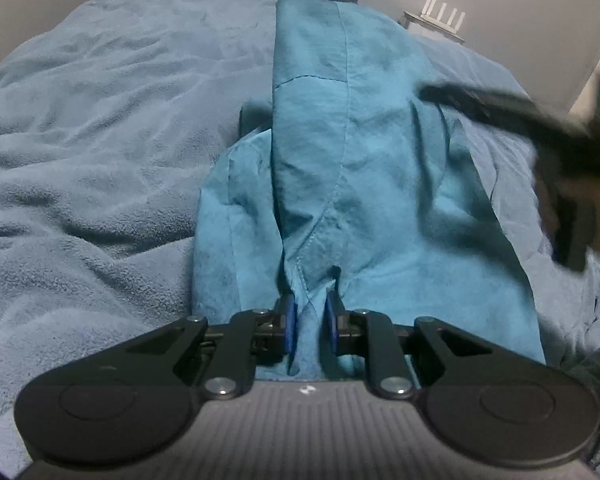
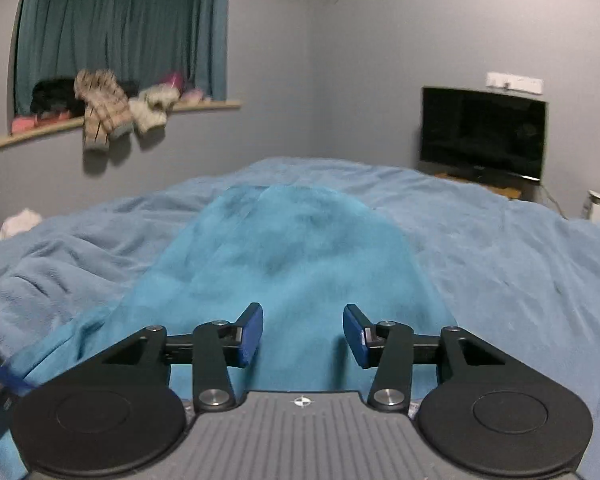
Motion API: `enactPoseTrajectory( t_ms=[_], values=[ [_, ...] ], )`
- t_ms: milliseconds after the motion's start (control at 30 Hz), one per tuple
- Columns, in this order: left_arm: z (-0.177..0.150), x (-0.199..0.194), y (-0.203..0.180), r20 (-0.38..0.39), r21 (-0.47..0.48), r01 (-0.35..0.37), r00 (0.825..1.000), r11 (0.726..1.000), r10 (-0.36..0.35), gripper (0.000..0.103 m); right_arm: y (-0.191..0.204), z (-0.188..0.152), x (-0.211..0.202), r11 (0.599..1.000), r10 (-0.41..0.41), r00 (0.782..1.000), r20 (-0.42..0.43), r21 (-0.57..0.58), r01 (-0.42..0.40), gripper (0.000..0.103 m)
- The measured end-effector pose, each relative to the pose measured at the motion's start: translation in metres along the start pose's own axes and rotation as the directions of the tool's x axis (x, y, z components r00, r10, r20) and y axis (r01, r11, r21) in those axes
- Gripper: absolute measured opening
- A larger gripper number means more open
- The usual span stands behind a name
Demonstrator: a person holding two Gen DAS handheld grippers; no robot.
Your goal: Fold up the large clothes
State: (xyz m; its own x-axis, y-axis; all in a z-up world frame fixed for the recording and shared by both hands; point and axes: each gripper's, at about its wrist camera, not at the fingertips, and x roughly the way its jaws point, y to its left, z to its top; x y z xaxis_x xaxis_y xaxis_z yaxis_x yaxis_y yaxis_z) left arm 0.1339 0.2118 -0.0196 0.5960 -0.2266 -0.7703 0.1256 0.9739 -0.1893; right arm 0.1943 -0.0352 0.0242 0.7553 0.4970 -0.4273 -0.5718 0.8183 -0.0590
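A large teal garment (image 1: 360,140) lies lengthwise on the bed, folded into a long narrow strip with a stitched seam running down it. My left gripper (image 1: 311,308) is shut on a bunched fold at its near end, and cloth is pinched between the blue pads (image 1: 290,320). In the right wrist view the same garment (image 2: 300,248) stretches away from me. My right gripper (image 2: 303,332) hovers over its near part, open, with nothing between the pads. In the left wrist view the right gripper (image 1: 540,120) shows only as a dark blur at the right.
A light blue fleece blanket (image 1: 100,140) covers the whole bed (image 2: 500,260). A dark television (image 2: 483,134) stands beyond the far right corner. Jackets (image 2: 108,108) are piled on a window ledge at the back left. A white router (image 1: 440,16) sits on a small stand.
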Motion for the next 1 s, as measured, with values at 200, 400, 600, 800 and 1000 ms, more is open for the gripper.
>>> enactPoseTrajectory(
  t_ms=[200,400,600,800,1000],
  values=[
    [-0.007,-0.005,0.003,0.009,0.024,-0.001,1.000,1.000,0.000,0.016,0.001,0.022,0.093,0.999,-0.020,0.991,-0.135,-0.027,0.017,0.043],
    [-0.008,0.007,0.011,-0.020,-0.002,-0.004,1.000,1.000,0.004,0.019,0.011,0.007,0.160,0.997,-0.069,0.966,-0.248,-0.058,0.056,0.042],
    [-0.007,0.007,0.012,-0.024,-0.026,0.015,1.000,1.000,-0.016,0.019,-0.024,0.011,0.091,0.995,0.034,0.995,-0.096,0.100,-0.024,0.065],
    [-0.004,0.009,0.018,-0.033,-0.043,0.012,0.999,0.999,-0.013,0.019,-0.100,-0.012,0.017,0.944,0.007,0.999,-0.050,0.329,0.010,0.094],
    [-0.003,0.013,0.023,-0.042,-0.066,0.013,0.999,0.998,-0.016,0.019,-0.173,-0.067,0.019,0.734,0.218,0.972,-0.091,0.671,-0.102,0.098]
  ],
)
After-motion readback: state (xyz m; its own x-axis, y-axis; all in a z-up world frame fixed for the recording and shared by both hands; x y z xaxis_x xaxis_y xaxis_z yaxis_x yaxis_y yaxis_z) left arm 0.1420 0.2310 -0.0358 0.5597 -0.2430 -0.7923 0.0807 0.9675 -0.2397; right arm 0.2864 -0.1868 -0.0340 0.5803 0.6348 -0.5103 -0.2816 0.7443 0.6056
